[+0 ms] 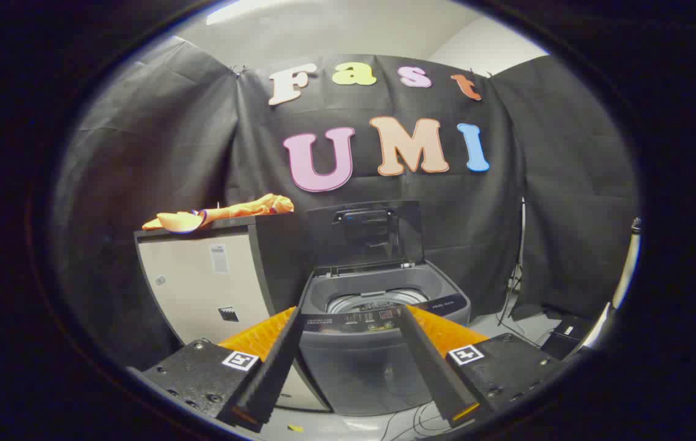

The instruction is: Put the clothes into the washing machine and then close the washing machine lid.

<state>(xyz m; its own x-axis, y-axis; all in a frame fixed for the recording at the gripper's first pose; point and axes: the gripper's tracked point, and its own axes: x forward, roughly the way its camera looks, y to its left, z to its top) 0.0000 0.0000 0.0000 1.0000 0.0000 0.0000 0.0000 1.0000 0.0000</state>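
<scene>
Two fingers of the gripper (351,312) are held wide apart, gripping nothing, before the top-loading washing machine (378,343), lid (365,236) raised; orange clothes (219,214) lie atop the adjacent cabinet (207,282)

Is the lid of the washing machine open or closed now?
Open: the lid stands upright behind the drum opening. The tongs are open, holding nothing.

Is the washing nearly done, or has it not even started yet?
Barely started. Done: the washer has its lid standing open. In hand: nothing; the gripper is open and empty, with the washer beyond its fingers. Left: grab the orange clothes lying on the cabinet beside the washer, drop them in the drum, then shut the lid.
</scene>
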